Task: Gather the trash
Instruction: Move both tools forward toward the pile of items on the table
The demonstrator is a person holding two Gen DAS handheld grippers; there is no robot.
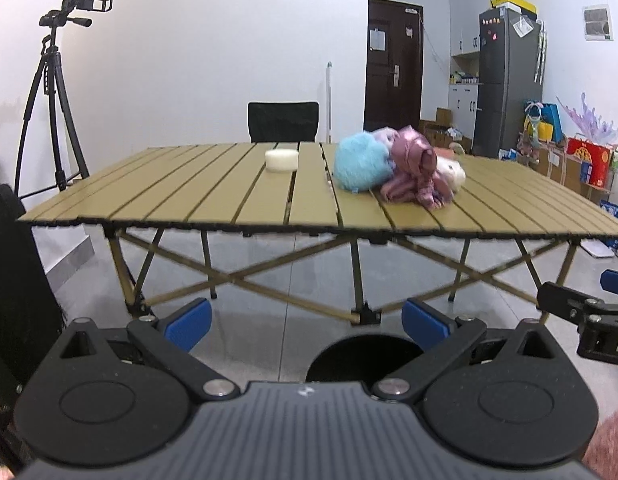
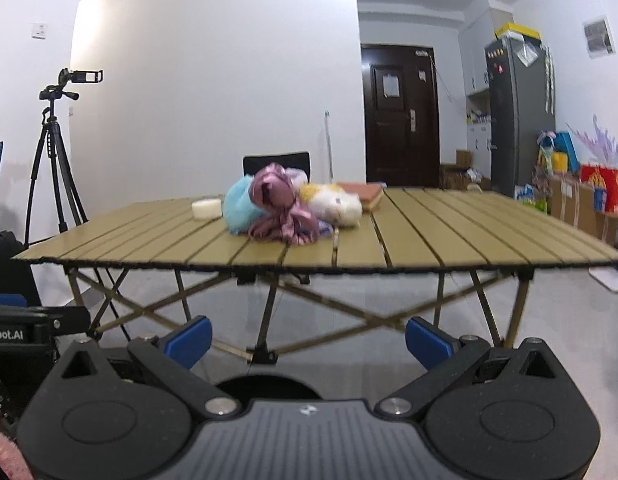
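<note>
- A tan slatted folding table on crossed legs fills the middle of both wrist views, seen from low down and in front of its near edge.
- A black chair stands behind the table's far edge, and a camera on a tripod stands to the left by the white wall.
- The left gripper hangs below the tabletop with its blue-padded jaws spread wide, holding nothing.
- The right gripper sits at the same low height, its jaws likewise spread and empty.
- A round black bin sits on the floor just ahead of the left gripper.
- The trash lies mid-table, well apart from both grippers: a fluffy blue bundle touching a crumpled shiny pink wrapper, with a white and yellow fluffy lump against them.
- A tan sponge-like block lies just behind that pile.
- A white round puck rests alone to the pile's left.
</note>
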